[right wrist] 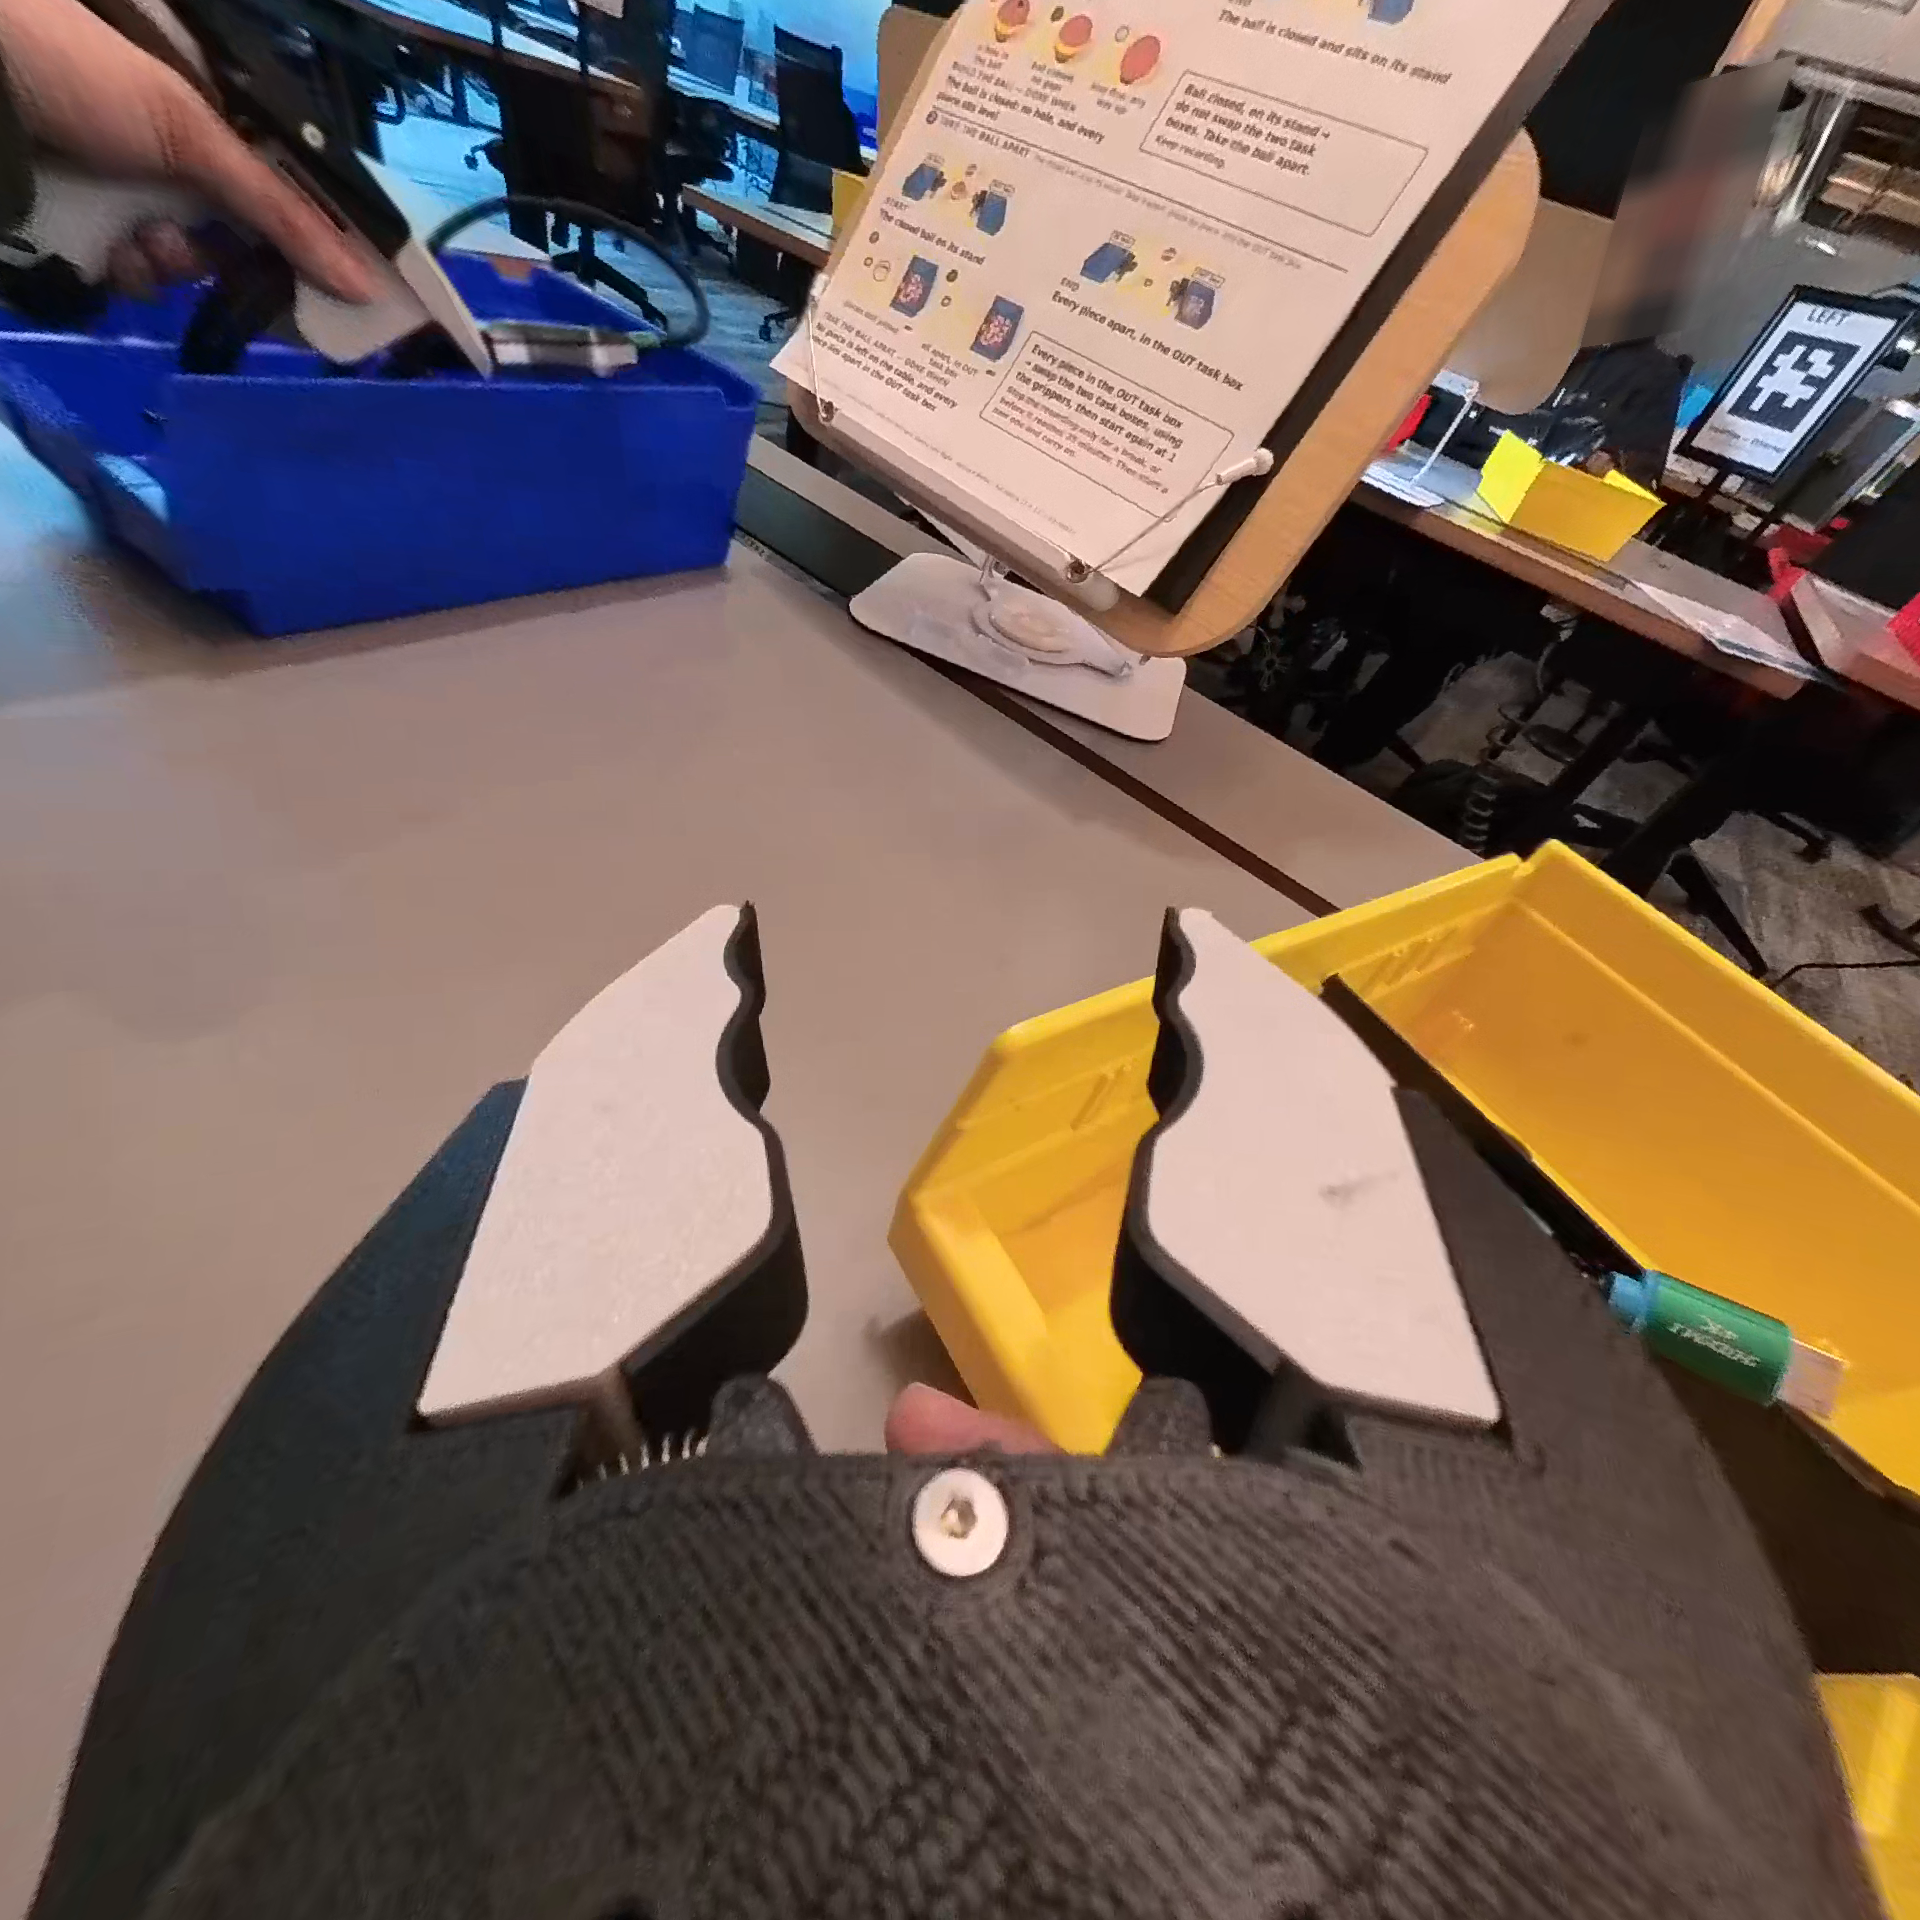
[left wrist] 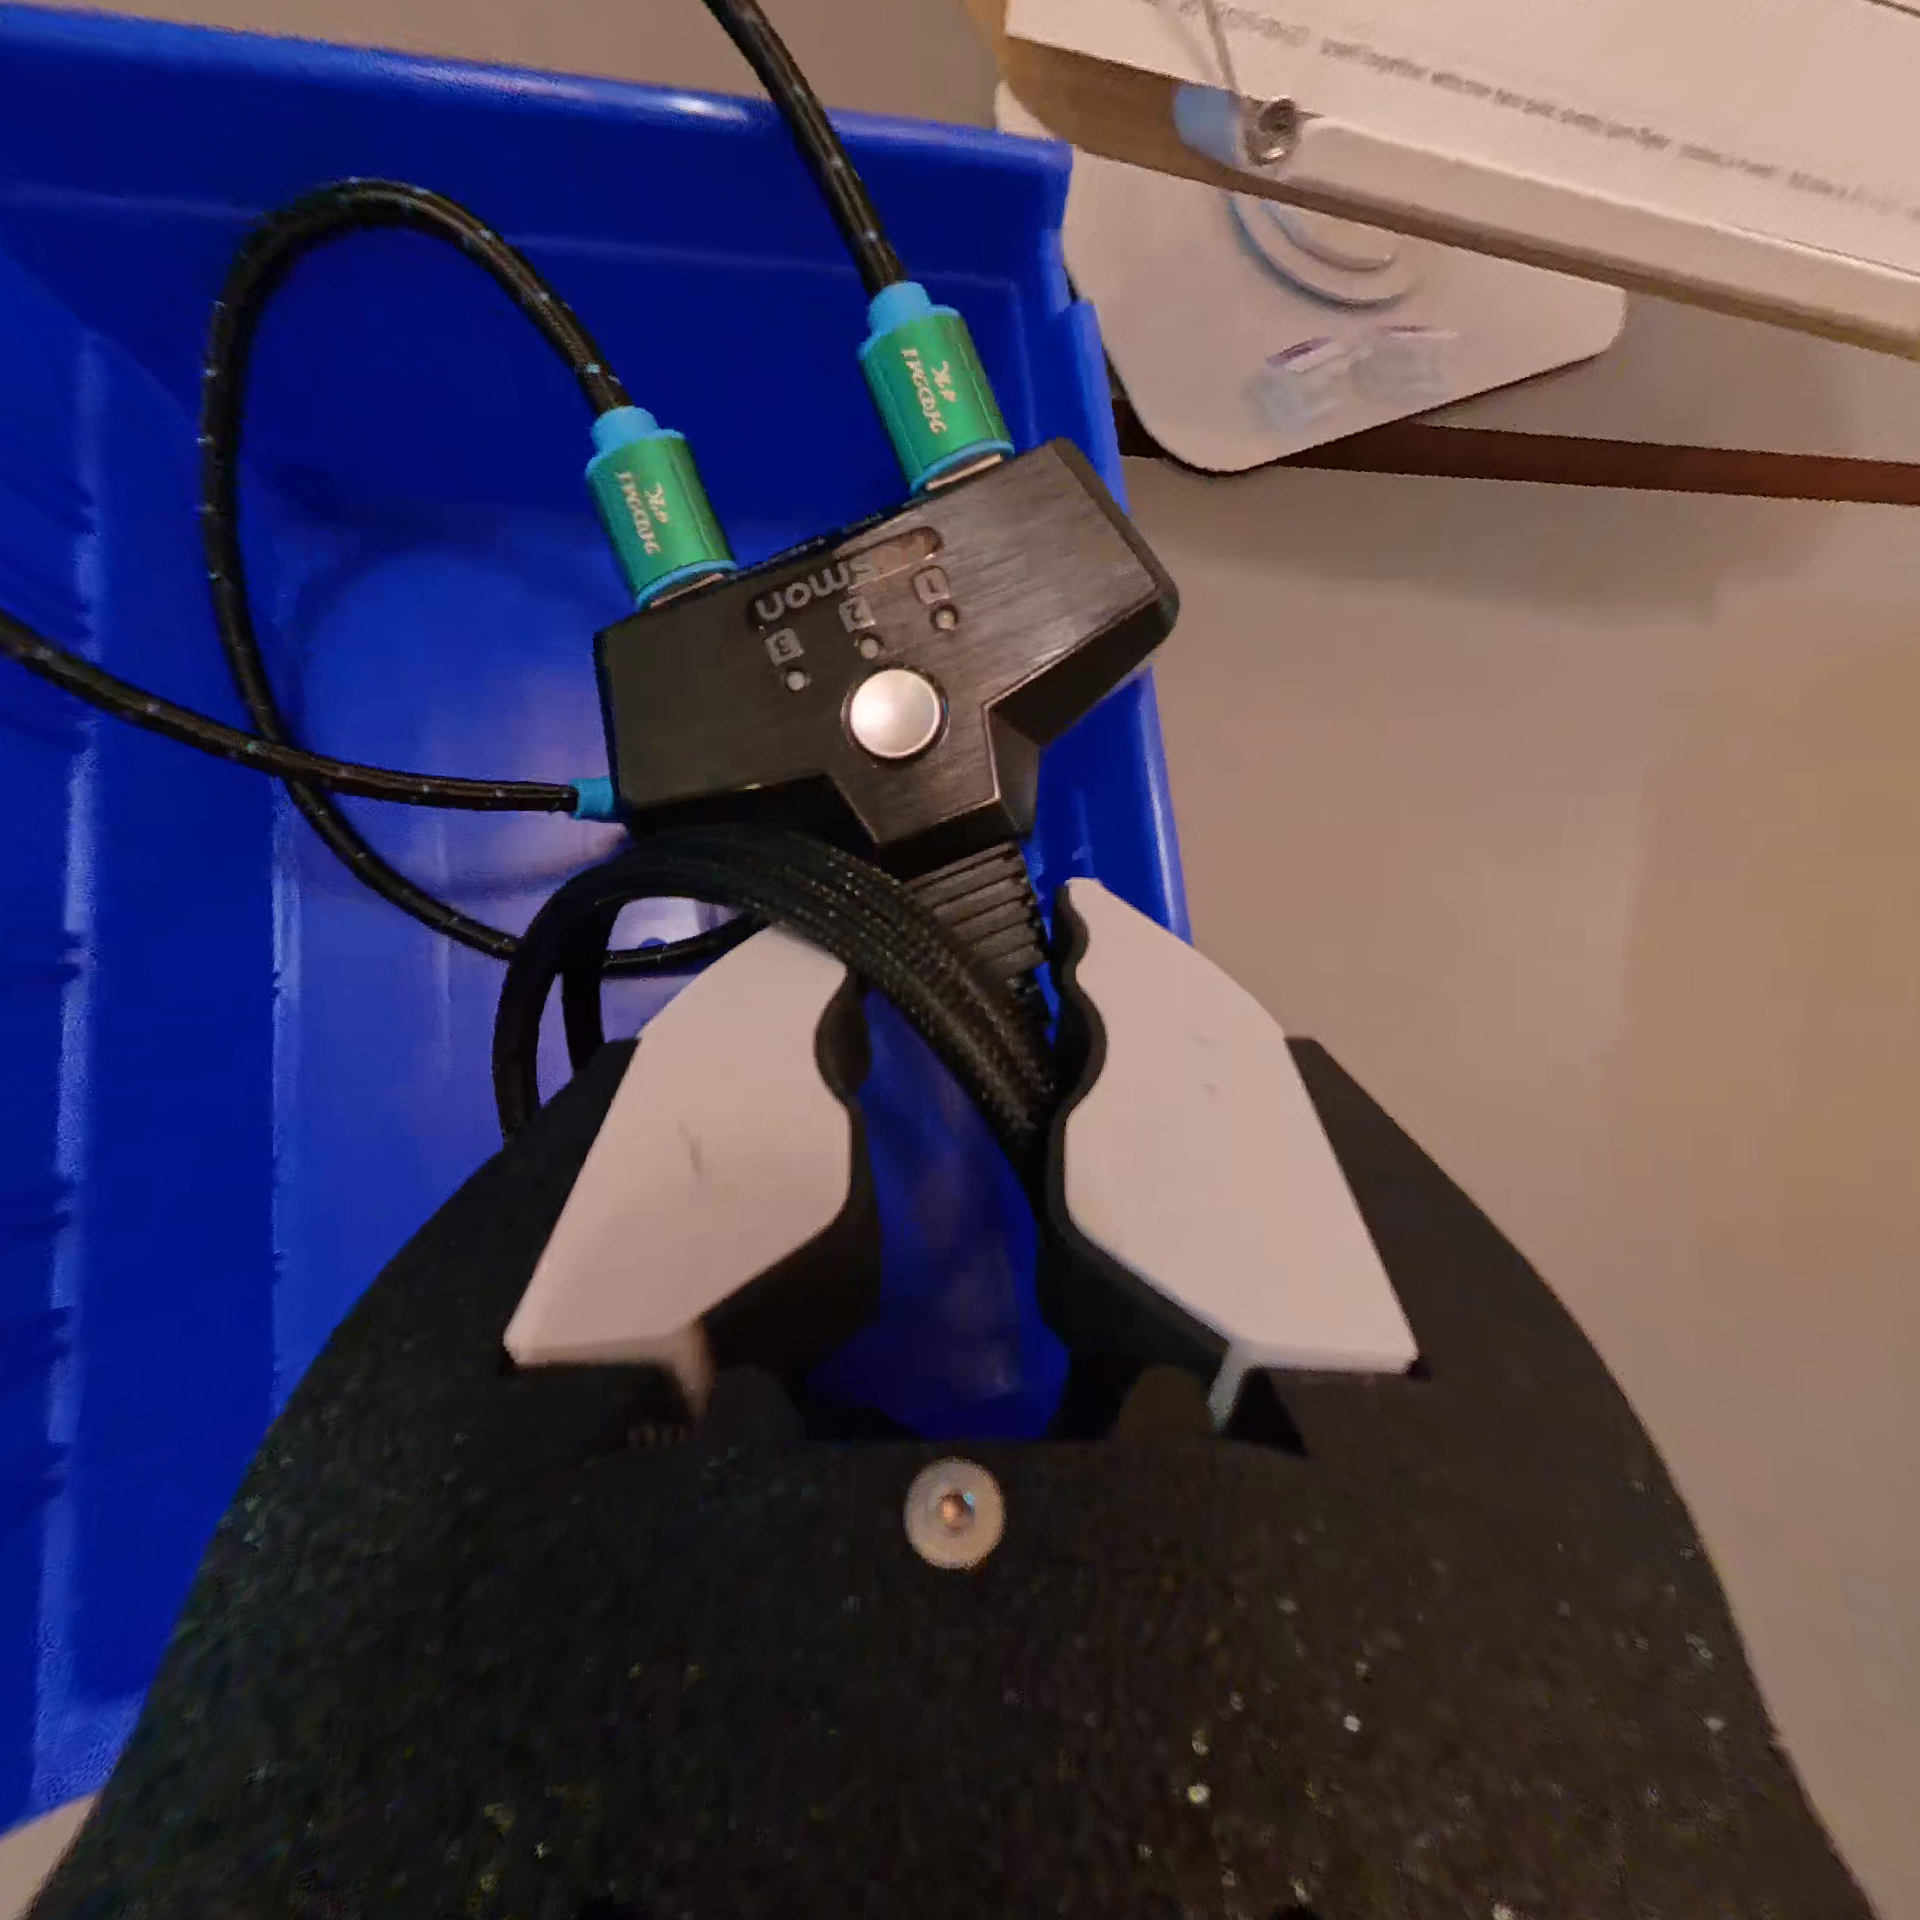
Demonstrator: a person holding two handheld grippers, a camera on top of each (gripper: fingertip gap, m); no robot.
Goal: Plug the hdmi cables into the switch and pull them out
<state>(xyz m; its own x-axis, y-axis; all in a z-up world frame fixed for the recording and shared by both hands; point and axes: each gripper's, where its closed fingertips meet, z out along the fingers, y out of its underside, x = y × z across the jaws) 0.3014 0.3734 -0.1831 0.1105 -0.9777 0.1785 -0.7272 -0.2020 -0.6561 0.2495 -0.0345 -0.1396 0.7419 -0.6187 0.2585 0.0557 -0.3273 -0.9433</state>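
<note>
The black HDMI switch (left wrist: 883,665) is held over the blue bin (left wrist: 312,1039), its round silver button facing me. Two green HDMI plugs (left wrist: 660,520) (left wrist: 935,395) sit in ports on its far edge, and their black braided cables loop into the bin. A third cable's blue end (left wrist: 592,800) shows at the switch's left side, its plug hidden. My left gripper (left wrist: 951,935) is shut on the switch's own braided cable (left wrist: 935,997), just behind the strain relief. My right gripper (right wrist: 956,925) is open and empty above the table, beside the yellow bin (right wrist: 1558,1039). A loose green HDMI plug (right wrist: 1725,1340) lies in that bin.
A document stand with a printed sheet (right wrist: 1143,312) stands at the table's back edge (right wrist: 1143,790), between the bins. The right wrist view shows the blue bin (right wrist: 416,488) at far left, with a hand holding the left gripper (right wrist: 343,291) in it. Other desks and chairs lie beyond.
</note>
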